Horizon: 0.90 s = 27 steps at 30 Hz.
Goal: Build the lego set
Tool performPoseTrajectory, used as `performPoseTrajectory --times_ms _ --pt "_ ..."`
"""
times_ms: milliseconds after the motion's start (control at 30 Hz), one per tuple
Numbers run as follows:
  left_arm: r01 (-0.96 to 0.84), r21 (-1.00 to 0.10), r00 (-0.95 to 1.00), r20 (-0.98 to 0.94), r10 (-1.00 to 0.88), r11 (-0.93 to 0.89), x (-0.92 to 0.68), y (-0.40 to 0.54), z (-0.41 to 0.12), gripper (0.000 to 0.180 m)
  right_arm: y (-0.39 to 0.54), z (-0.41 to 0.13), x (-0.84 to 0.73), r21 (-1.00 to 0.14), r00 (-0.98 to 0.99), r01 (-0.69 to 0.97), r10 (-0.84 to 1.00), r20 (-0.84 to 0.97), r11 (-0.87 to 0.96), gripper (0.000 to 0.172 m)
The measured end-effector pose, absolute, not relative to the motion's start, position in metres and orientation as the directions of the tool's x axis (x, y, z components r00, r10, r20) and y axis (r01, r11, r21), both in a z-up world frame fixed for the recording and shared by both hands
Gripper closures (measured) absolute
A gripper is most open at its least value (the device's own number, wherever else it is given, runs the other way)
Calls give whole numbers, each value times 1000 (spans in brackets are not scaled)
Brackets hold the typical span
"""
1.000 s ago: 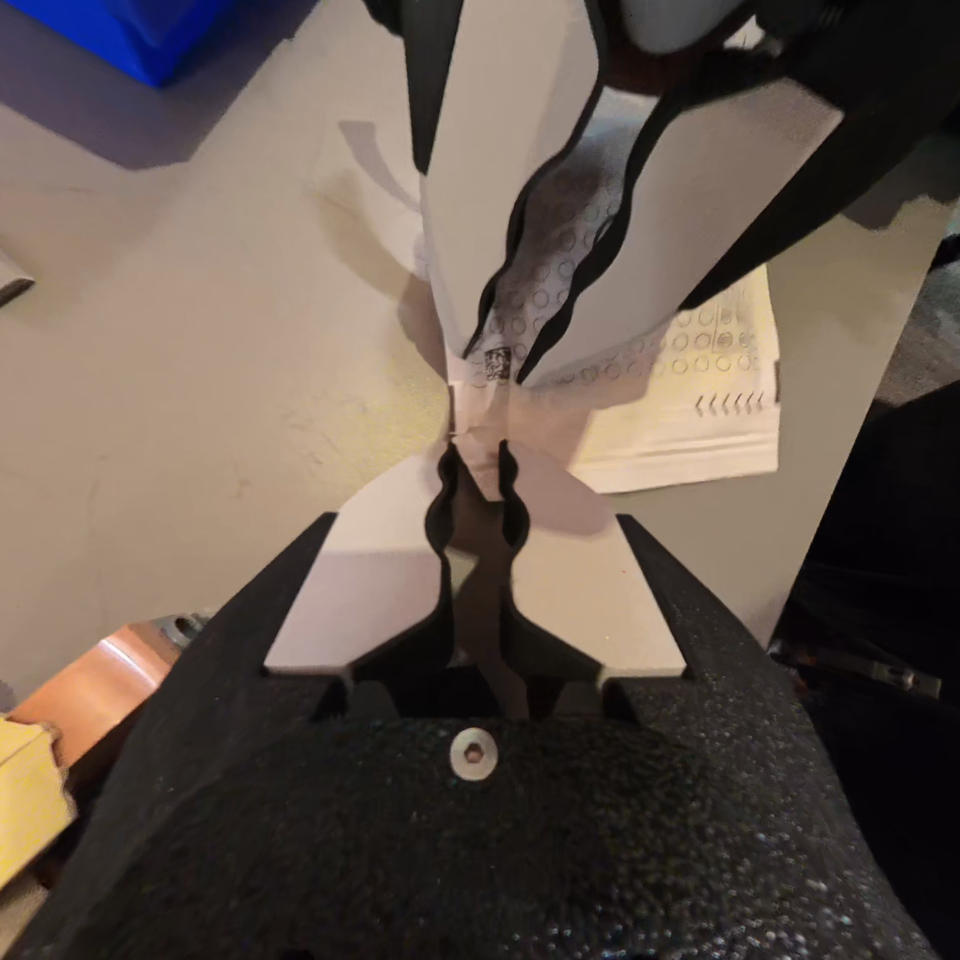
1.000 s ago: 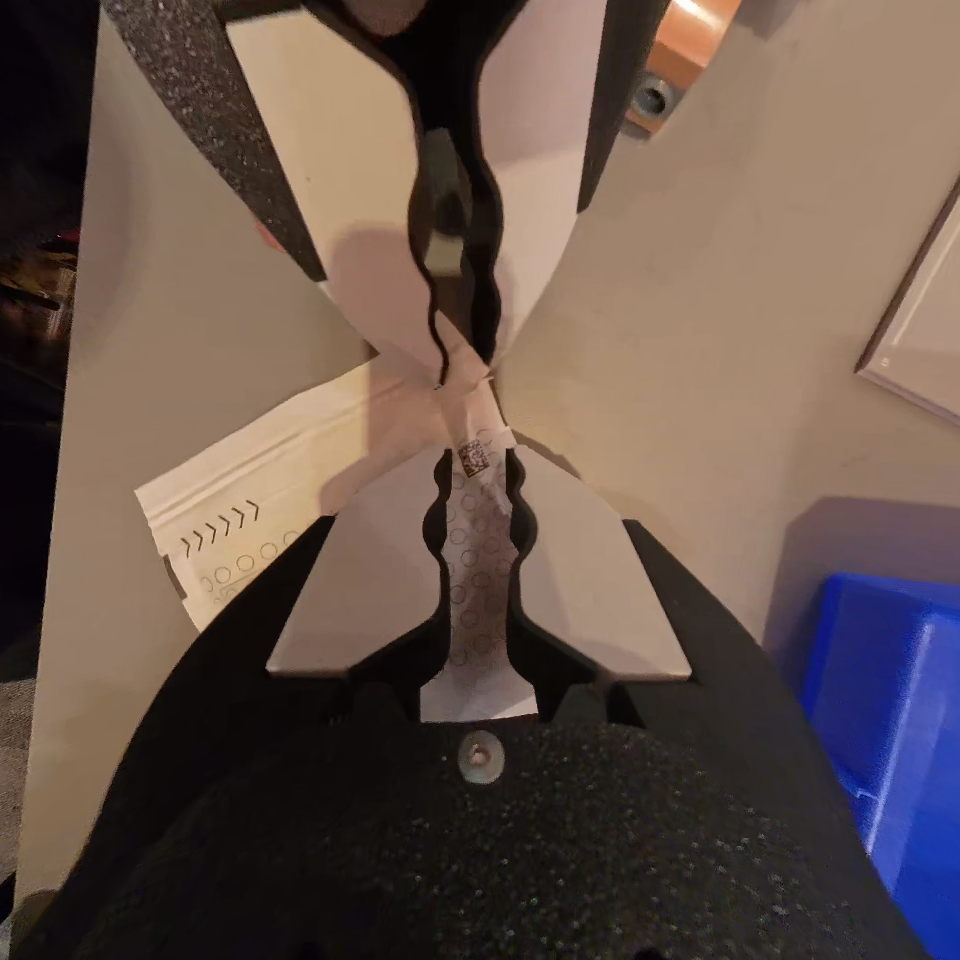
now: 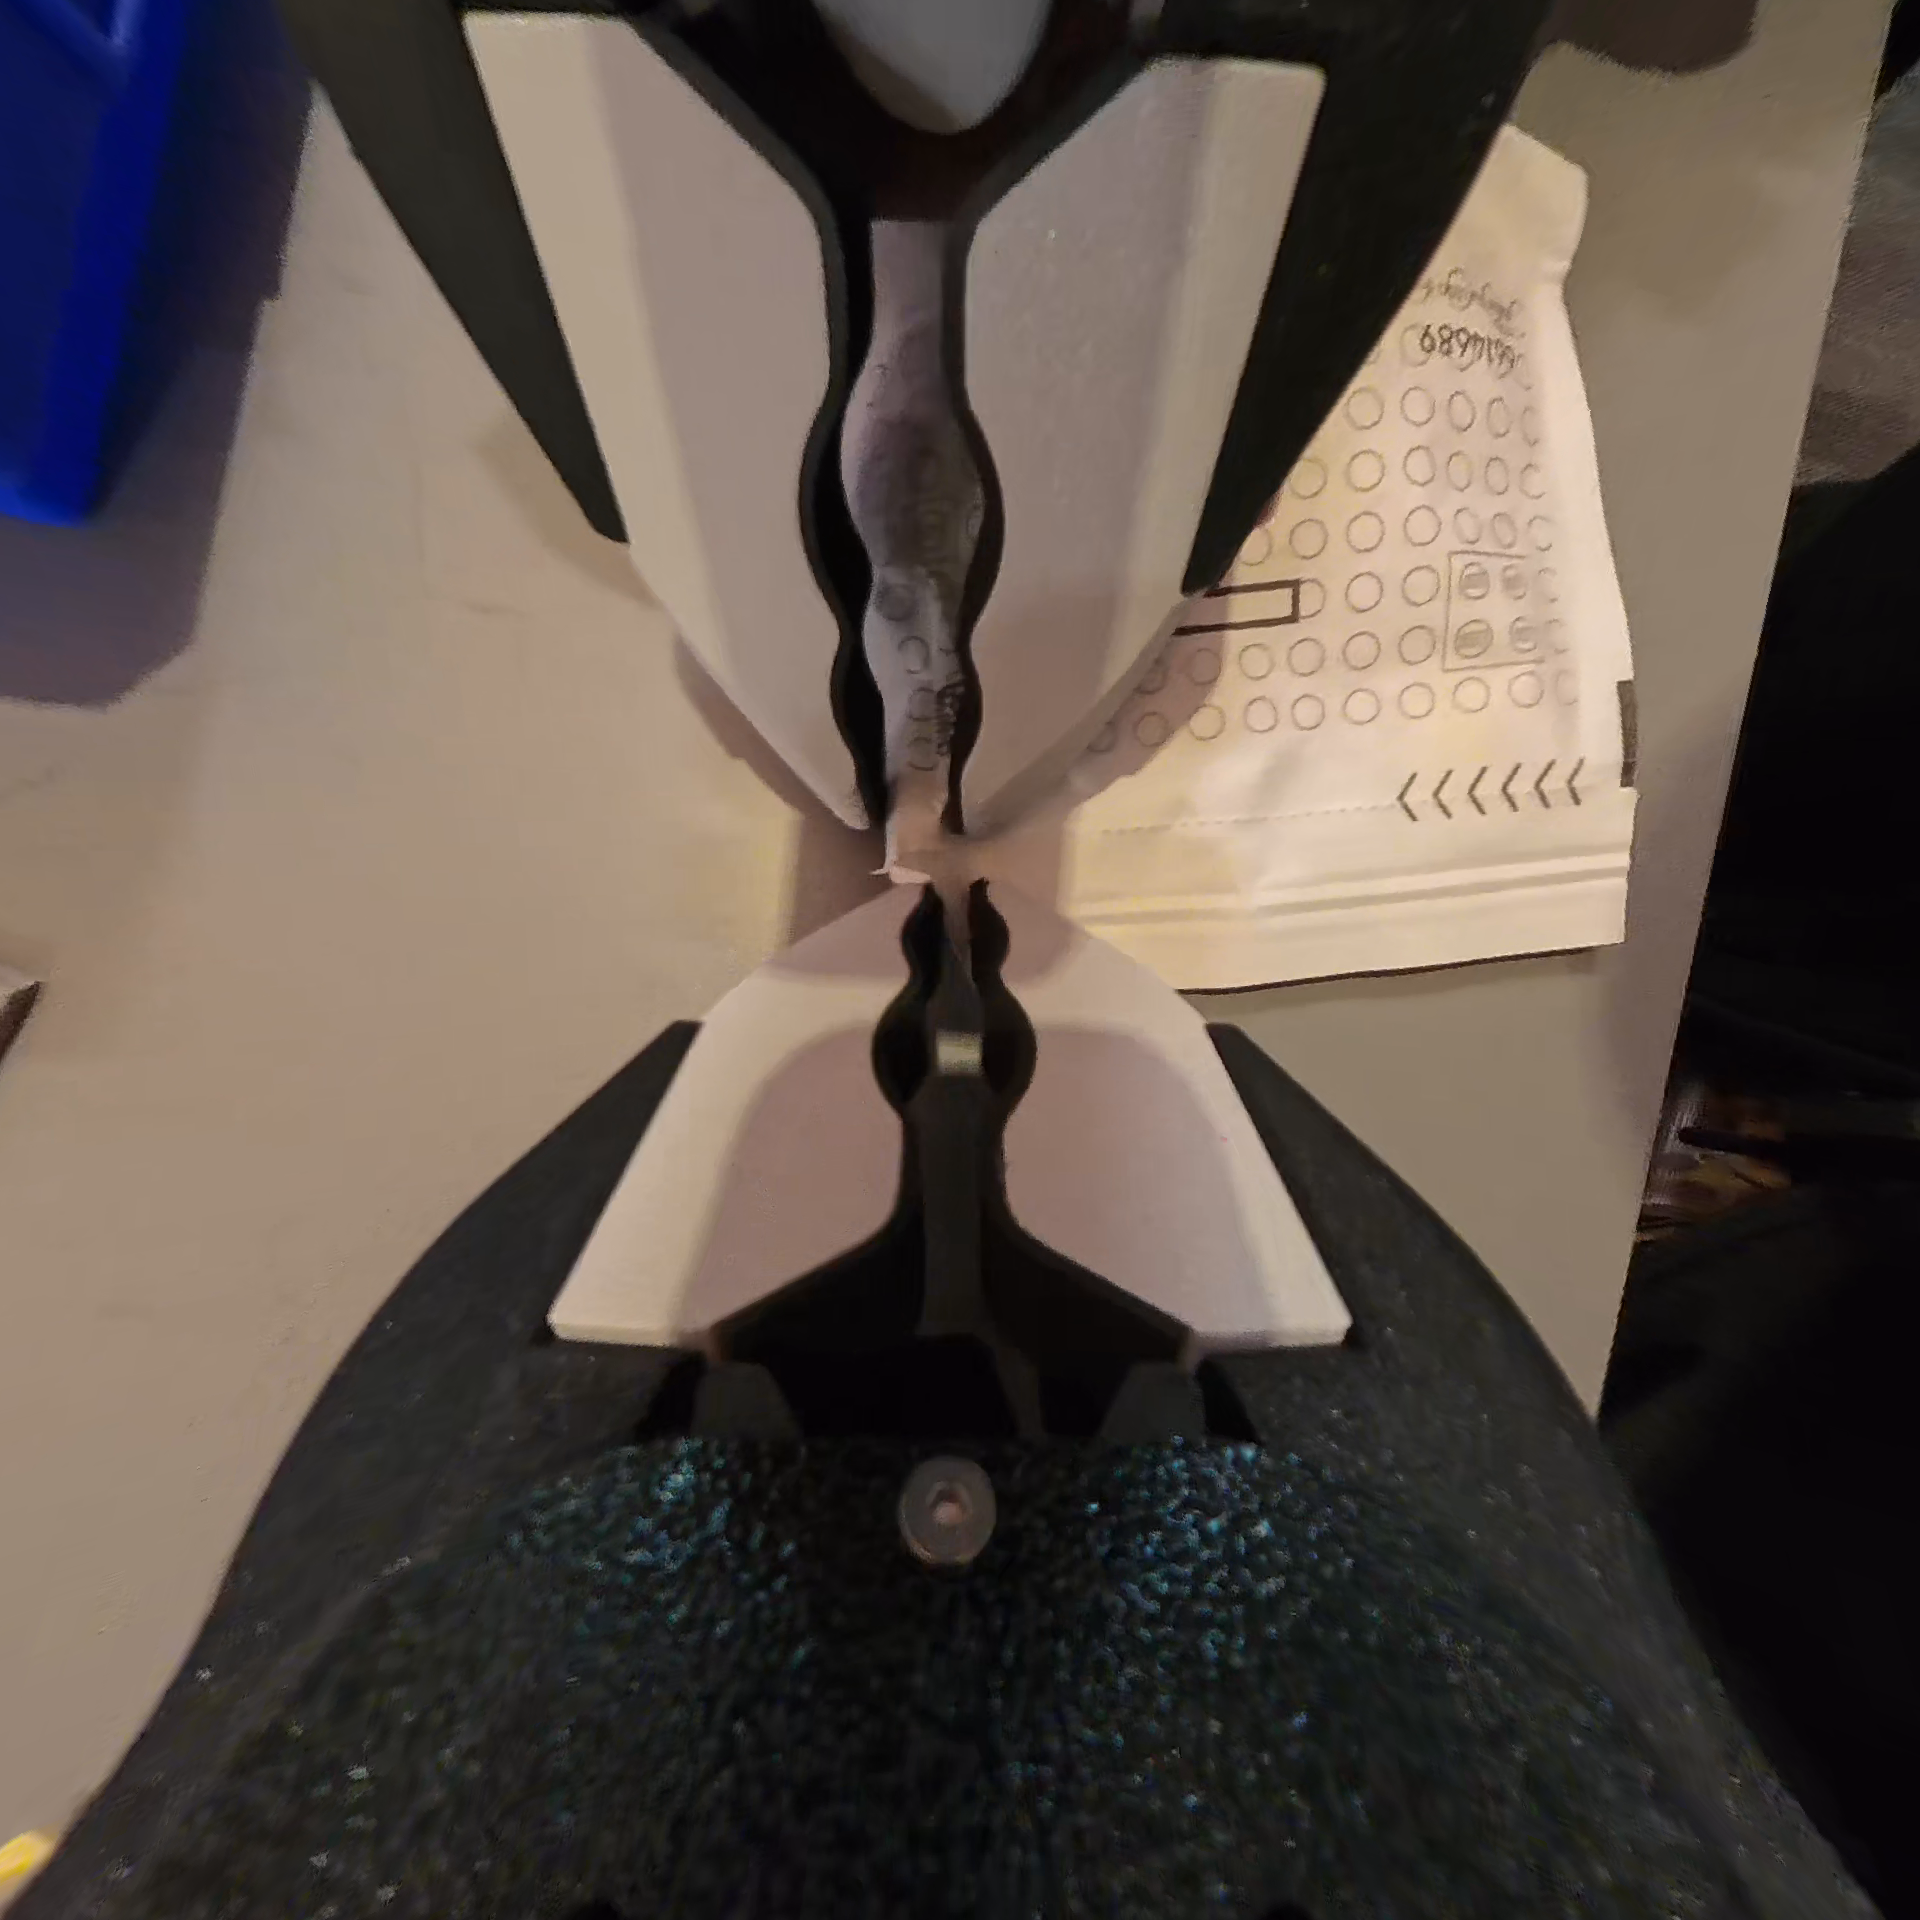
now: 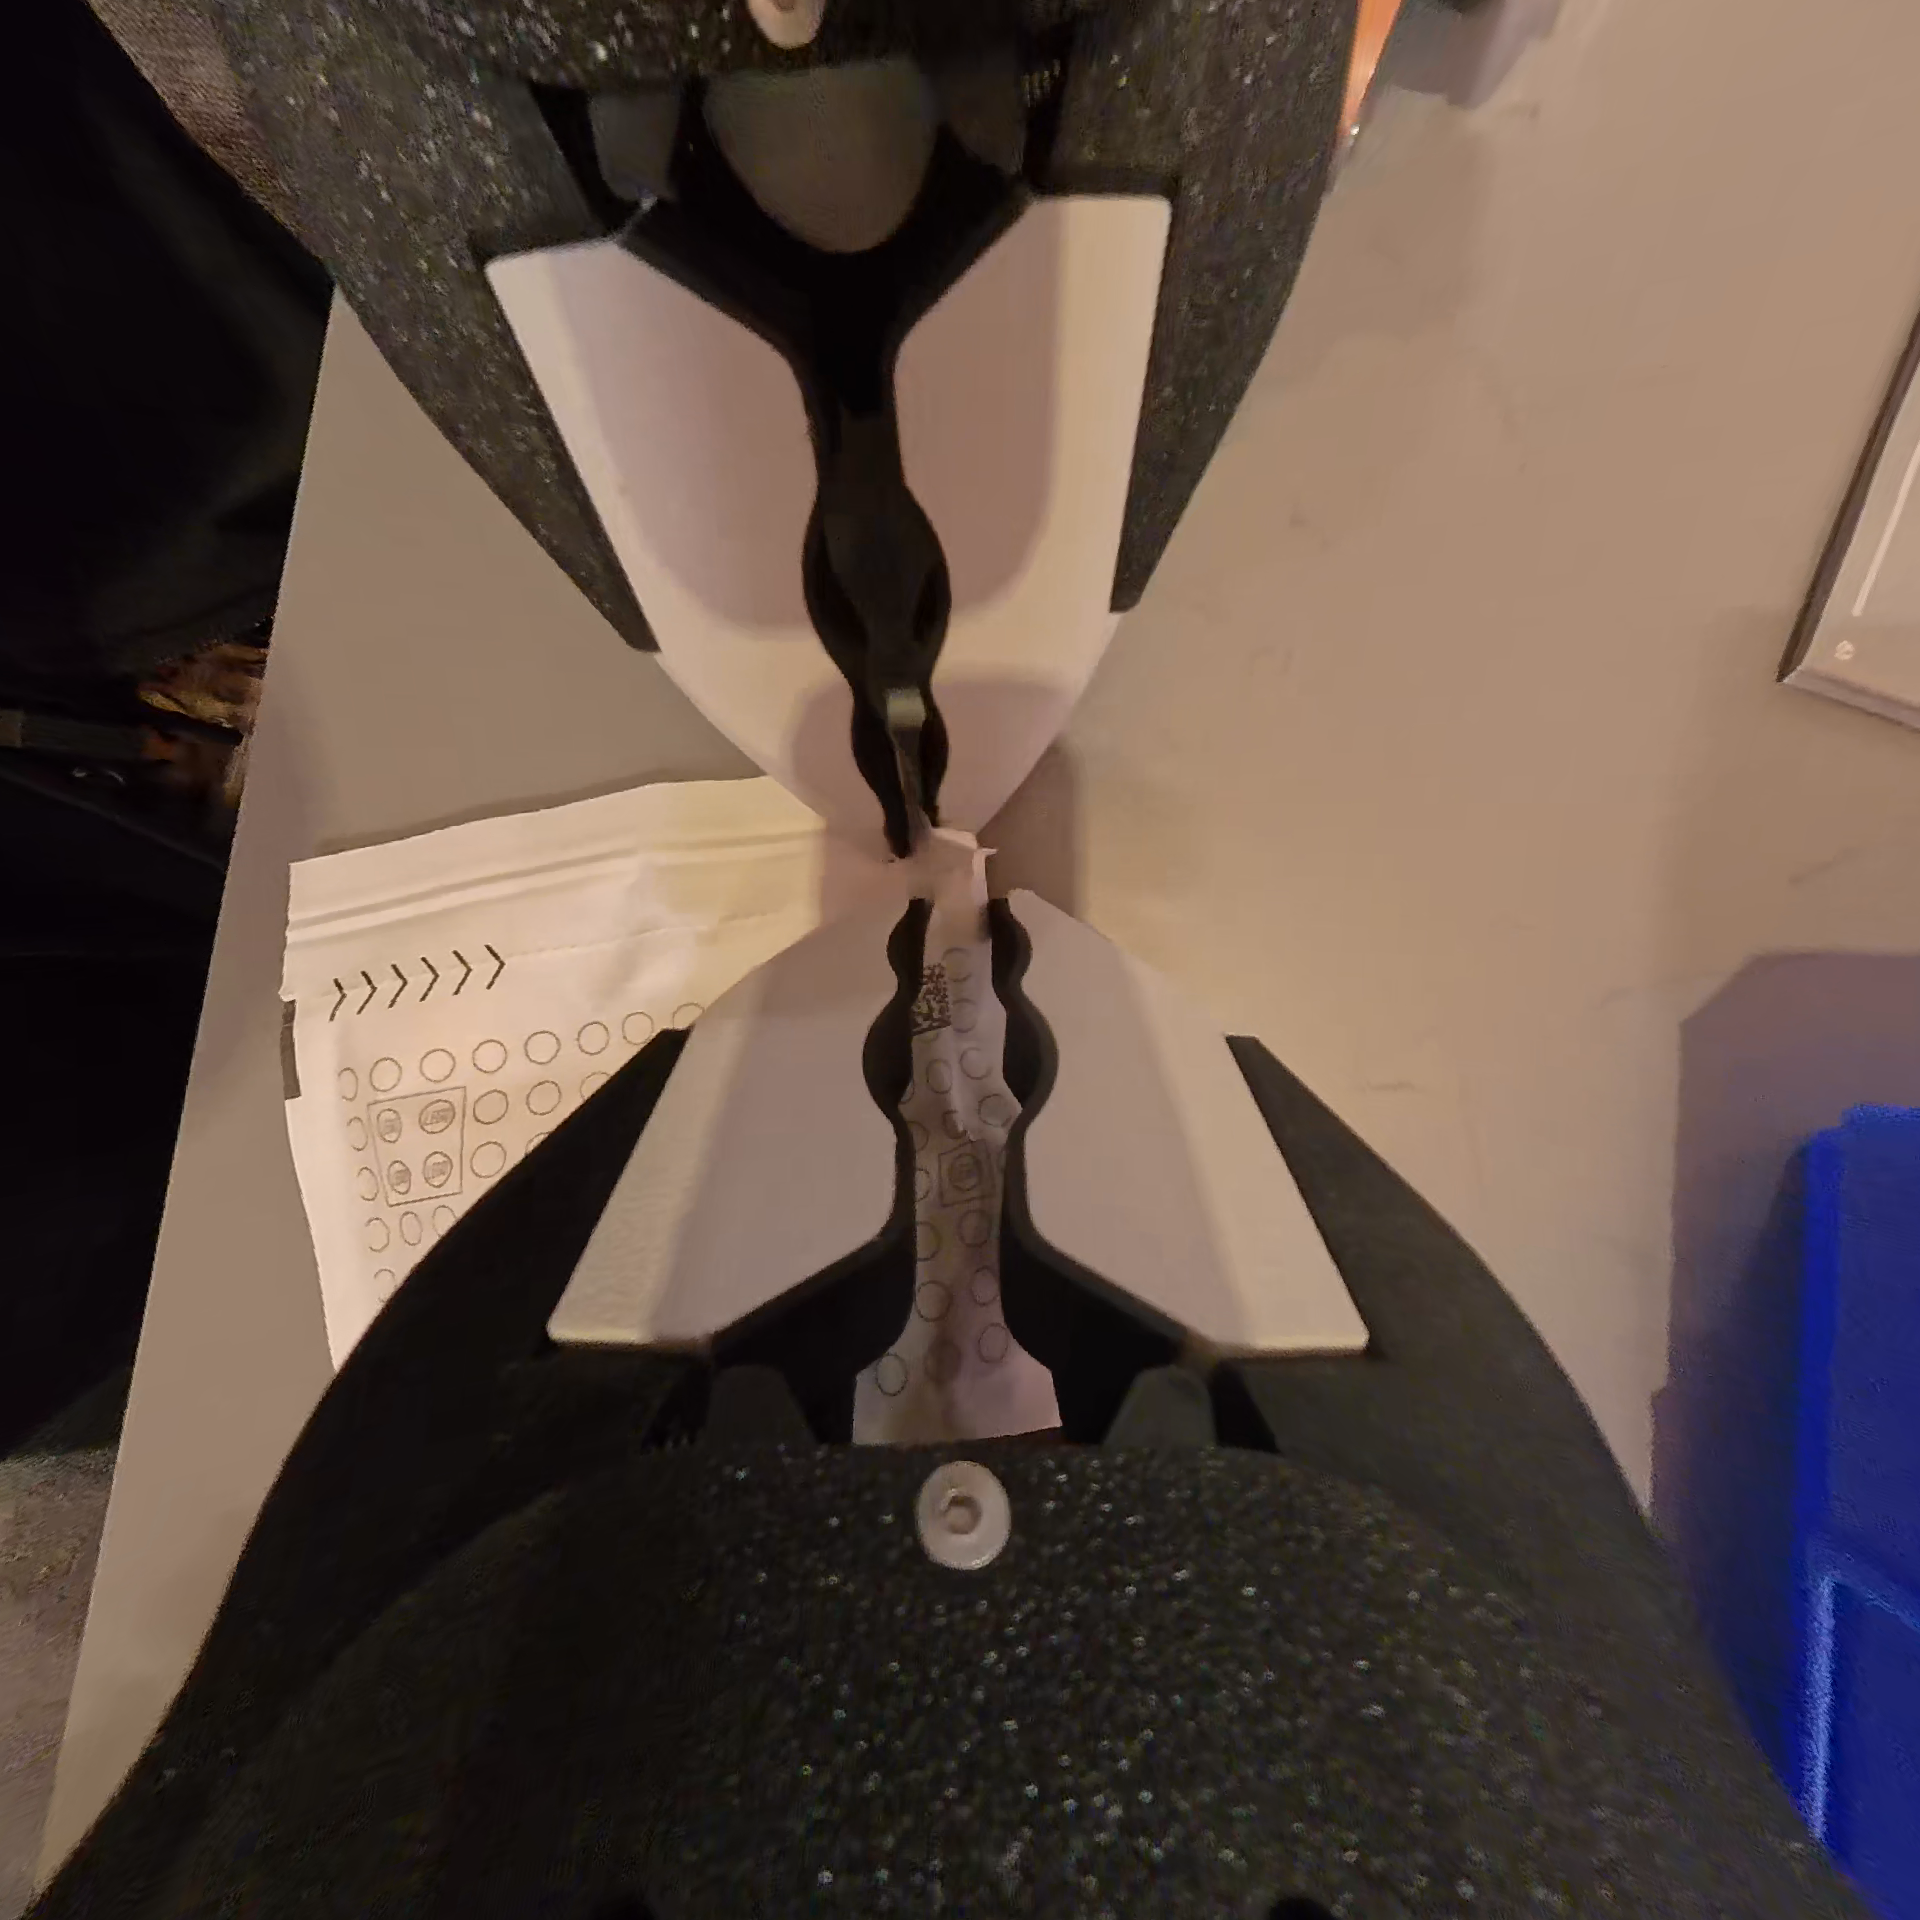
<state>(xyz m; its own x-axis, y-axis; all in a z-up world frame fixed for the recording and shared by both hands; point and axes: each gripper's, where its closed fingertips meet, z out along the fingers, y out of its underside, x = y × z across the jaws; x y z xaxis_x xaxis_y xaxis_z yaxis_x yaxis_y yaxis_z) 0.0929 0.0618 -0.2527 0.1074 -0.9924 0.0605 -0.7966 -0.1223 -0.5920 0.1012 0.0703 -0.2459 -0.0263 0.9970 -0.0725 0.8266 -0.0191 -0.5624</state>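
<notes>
Pinching a small paper bag [image 4: 940,1143] tip to tip: right gripper [image 4: 951,914] is clamped on its body, left gripper [image 3: 951,904] nipped together on the top corner. Bag hangs between them above the table [image 3: 364,935], beside a second bag [image 3: 1403,727] lying flat. To do it well, I judge: keep both pinches firm, pull apart slowly so paper doesn't slip.

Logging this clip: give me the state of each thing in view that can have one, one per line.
left tool: closed on a corner of the paper bag.
right tool: closed on the same bag, tip to tip with the left.
paper bag: white, printed with circles, pinched at one edge, the rest over the table.
blue bin: on the table, contents not visible.
</notes>
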Motion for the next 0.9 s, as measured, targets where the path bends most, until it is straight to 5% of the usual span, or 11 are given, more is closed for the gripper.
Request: performPoseTrajectory --times_ms 400,600,900 --pt "-781 -567 -8 -408 -913 261 97 67 -250 180 67 -245 105 -583 -9 807 986 -166 -91 167" --pt "-801 -377 -86 -696 -713 465 97 68 -249 180 66 -246 104 -577 9 806 977 -213 -133 171" --pt "-769 -197 -183 -844 -505 608 91 63 -242 180 59 -243 97 -618 22 750 943 -332 -235 171"
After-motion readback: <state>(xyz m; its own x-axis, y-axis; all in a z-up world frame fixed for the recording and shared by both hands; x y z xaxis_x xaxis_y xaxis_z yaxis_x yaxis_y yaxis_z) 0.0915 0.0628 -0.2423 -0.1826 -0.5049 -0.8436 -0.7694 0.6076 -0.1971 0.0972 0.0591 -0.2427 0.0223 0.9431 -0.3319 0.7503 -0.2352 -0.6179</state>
